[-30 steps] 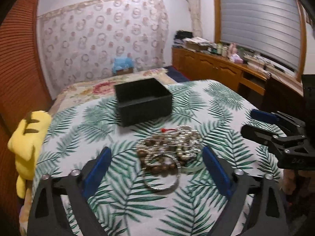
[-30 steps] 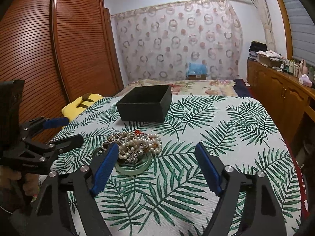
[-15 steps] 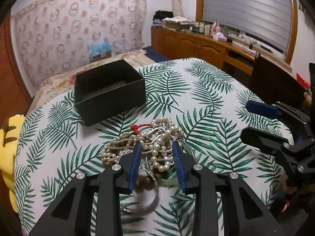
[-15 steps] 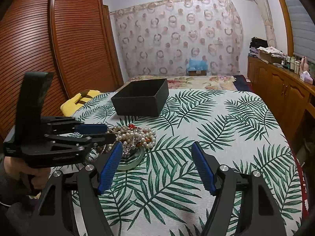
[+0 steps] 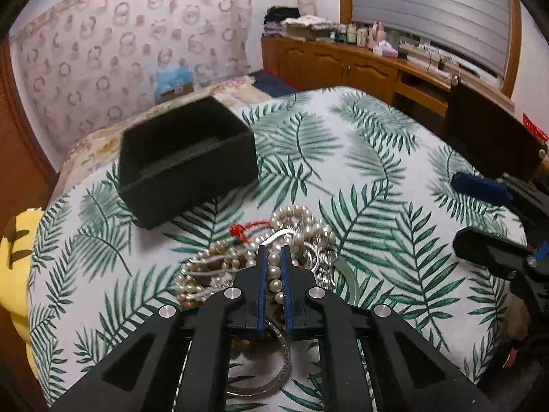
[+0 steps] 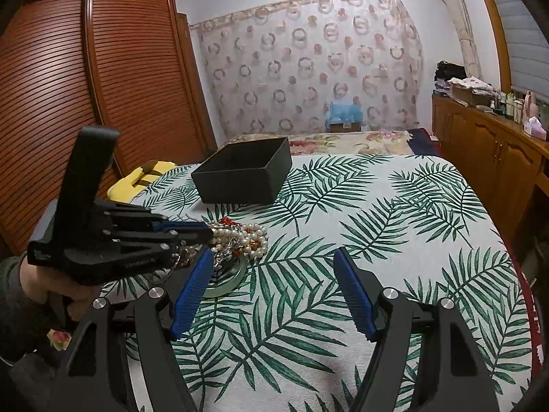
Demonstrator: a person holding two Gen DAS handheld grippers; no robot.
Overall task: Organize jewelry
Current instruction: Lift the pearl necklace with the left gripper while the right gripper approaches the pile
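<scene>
A tangled jewelry pile point(image 5: 302, 233) of pearl strands, brown beads, a red cord and metal bangles lies on the leaf-print cloth. My left gripper point(image 5: 272, 250) points down into it. Its jaws are closing, and the blue pads pinch a pearl strand point(image 5: 273, 262) between them. The right wrist view shows that left gripper point(image 6: 209, 232) reaching into the jewelry pile point(image 6: 243, 237) from the left. My right gripper point(image 6: 272, 253) hovers open to the right of the pile with nothing between its fingers. An open black box point(image 5: 185, 168) stands just beyond the pile.
A pale green bangle point(image 6: 226, 283) lies under the pile's near edge. A yellow plush toy point(image 6: 144, 175) sits at the table's left edge by the slatted wardrobe point(image 6: 103, 86). Wooden cabinets point(image 6: 497, 158) run along the right. A gloved hand point(image 6: 31, 278) holds the left gripper.
My left gripper moved forward and down into the jewelry pile, and its wide jaws came together around a pearl strand. The right gripper stayed where it was, still open.
</scene>
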